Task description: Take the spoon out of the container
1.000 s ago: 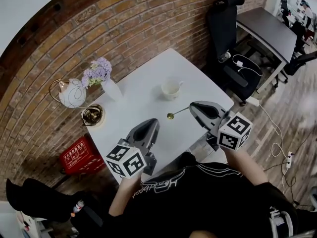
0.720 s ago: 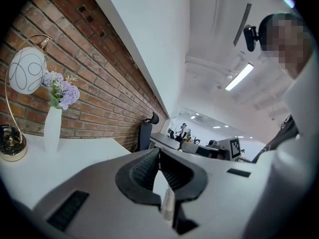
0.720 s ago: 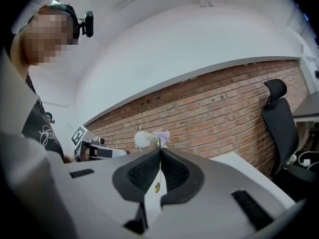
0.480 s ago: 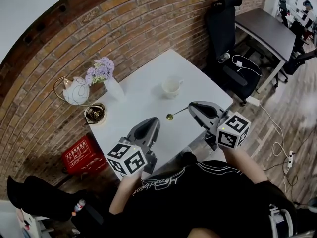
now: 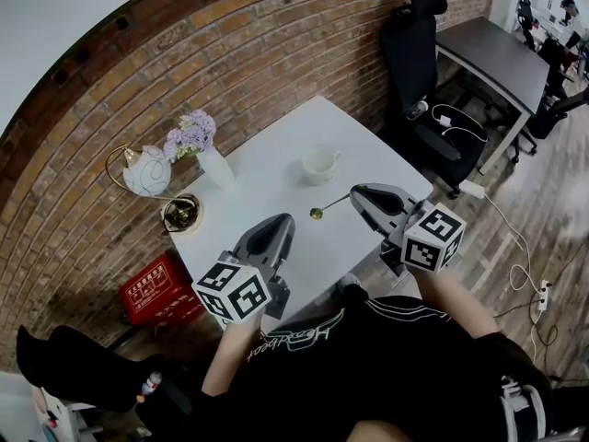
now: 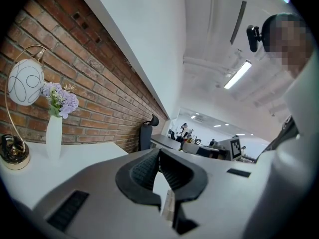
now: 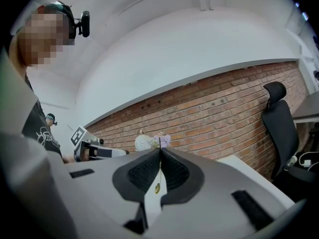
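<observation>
A white cup (image 5: 319, 165) stands on the white table (image 5: 276, 178). A small gold spoon (image 5: 329, 206) is outside the cup, a little in front of it, bowl end pointing left. My right gripper (image 5: 352, 194) is shut on its handle. In the right gripper view the thin spoon (image 7: 157, 187) runs between the closed jaws of that gripper (image 7: 160, 151). My left gripper (image 5: 283, 221) hovers near the table's front edge, left of the spoon, shut with nothing in it. The left gripper view shows its jaws (image 6: 158, 153) closed together.
A white vase of purple flowers (image 5: 207, 150) and a round lamp (image 5: 147, 171) with a brass base (image 5: 181, 212) stand at the table's left by the brick wall. A red crate (image 5: 152, 288) sits on the floor. A black office chair (image 5: 414, 53) and grey desk (image 5: 497, 58) are at right.
Almost nothing differs. Both grippers keep their places and the spoon stays in the right gripper; only the head view has drifted slightly.
</observation>
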A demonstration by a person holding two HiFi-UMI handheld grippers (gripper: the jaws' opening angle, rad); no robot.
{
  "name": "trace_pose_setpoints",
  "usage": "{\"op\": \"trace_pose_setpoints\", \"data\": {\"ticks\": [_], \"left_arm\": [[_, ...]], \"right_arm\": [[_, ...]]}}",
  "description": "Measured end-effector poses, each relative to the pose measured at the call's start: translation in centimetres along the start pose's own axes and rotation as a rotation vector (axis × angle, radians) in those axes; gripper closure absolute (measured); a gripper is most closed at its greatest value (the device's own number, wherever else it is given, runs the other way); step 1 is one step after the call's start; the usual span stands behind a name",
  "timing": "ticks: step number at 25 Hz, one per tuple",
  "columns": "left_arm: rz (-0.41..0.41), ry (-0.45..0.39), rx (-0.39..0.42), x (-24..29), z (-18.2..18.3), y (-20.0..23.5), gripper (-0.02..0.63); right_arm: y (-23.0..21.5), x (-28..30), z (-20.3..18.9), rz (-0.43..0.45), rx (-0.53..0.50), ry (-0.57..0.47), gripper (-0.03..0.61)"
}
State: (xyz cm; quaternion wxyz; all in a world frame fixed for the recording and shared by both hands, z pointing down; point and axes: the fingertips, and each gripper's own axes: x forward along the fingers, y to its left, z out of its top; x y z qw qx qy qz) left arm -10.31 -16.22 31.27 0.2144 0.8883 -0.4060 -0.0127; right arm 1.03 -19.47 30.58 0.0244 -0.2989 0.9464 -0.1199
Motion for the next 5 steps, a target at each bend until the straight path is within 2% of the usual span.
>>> {"op": "trace_pose_setpoints", "data": {"ticks": [5], "left_arm": [[-0.005, 0.006, 0.000, 0.00, -0.54, -0.15, 0.604]], "right_arm": [[0.01, -0.12, -0.54, -0.003, 0.015, -0.004, 0.578]]}}
